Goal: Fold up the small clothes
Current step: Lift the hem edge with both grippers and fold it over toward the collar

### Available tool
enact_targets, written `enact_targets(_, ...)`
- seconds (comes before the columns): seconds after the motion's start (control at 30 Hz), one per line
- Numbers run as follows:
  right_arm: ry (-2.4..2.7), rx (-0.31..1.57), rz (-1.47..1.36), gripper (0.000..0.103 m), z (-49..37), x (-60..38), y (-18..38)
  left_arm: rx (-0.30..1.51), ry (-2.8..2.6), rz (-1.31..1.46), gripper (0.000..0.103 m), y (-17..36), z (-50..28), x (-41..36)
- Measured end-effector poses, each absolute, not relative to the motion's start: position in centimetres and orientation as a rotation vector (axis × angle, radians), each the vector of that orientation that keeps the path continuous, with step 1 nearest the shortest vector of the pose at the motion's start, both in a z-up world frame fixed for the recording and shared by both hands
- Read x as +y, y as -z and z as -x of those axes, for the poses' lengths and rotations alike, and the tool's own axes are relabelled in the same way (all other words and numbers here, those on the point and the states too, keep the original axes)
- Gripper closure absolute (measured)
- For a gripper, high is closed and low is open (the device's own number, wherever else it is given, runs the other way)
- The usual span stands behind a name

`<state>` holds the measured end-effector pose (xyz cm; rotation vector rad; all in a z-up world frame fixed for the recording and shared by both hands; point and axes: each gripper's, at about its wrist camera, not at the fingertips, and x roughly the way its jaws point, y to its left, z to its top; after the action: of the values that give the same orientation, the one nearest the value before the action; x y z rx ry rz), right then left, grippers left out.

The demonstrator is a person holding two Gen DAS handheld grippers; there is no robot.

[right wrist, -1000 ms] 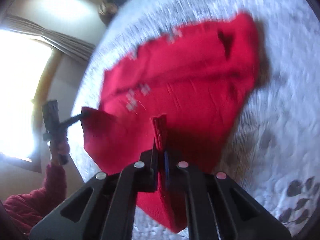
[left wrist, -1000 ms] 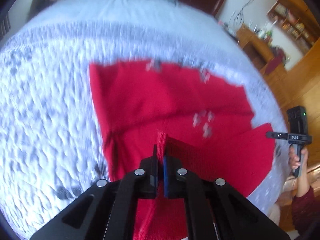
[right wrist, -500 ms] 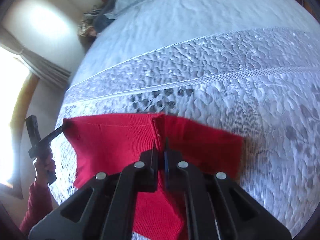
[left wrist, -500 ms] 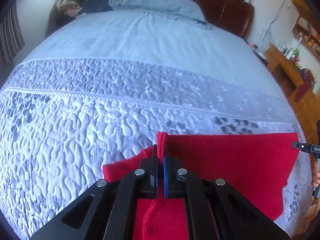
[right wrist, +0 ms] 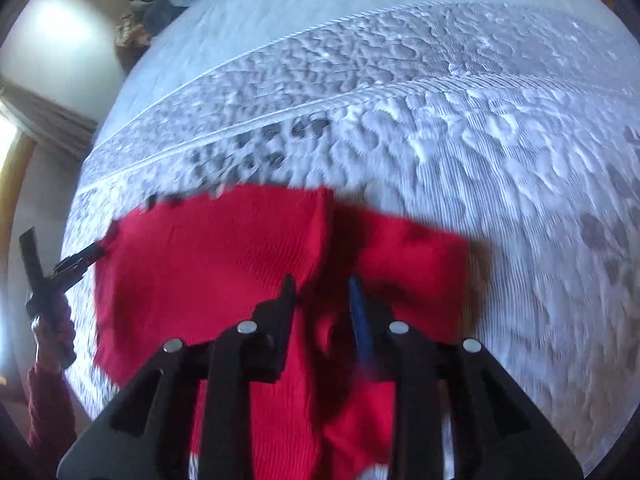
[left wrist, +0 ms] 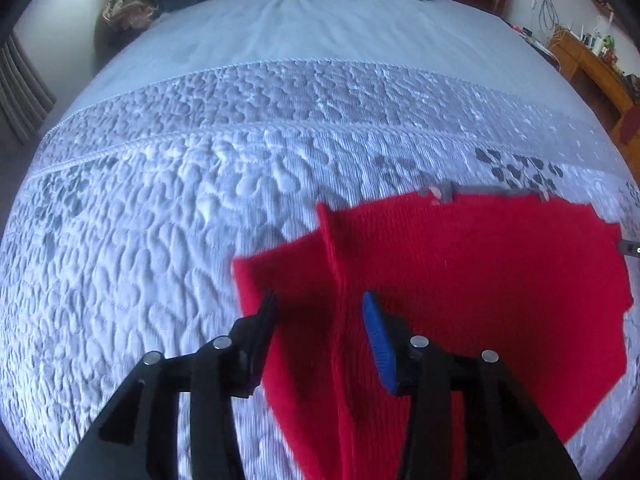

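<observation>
- Red knit garment (left wrist: 480,280) lies folded on the quilted bedspread (left wrist: 160,220).
- Left gripper (left wrist: 320,312) jaws opening, a raised fabric ridge between them, seemingly untouched.
- Right gripper (right wrist: 322,292) jaws opening over the cloth.

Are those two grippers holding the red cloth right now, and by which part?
Neither. Both the left gripper and right gripper are opening; a raised fold of the red garment stands between each pair of pads, unpinched.
</observation>
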<state>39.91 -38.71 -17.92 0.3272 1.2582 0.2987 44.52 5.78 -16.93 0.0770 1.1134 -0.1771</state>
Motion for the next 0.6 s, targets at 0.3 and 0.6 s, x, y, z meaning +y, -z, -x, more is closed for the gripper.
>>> enact_targets(0.3, -0.445, 1.379, -0.305, 0.065, -27.5, -37.3, 18.9, 1.209, 0.232, -0.016, 0.052, 17.9, -31.8, 8.0)
enact_targets(0.6, -0.463, 1.383, -0.283, 0.100, -25.8, -35.8, 18.3, 1.262, 0.227, 0.055, 0.090, 19.5, -31.0, 7.5)
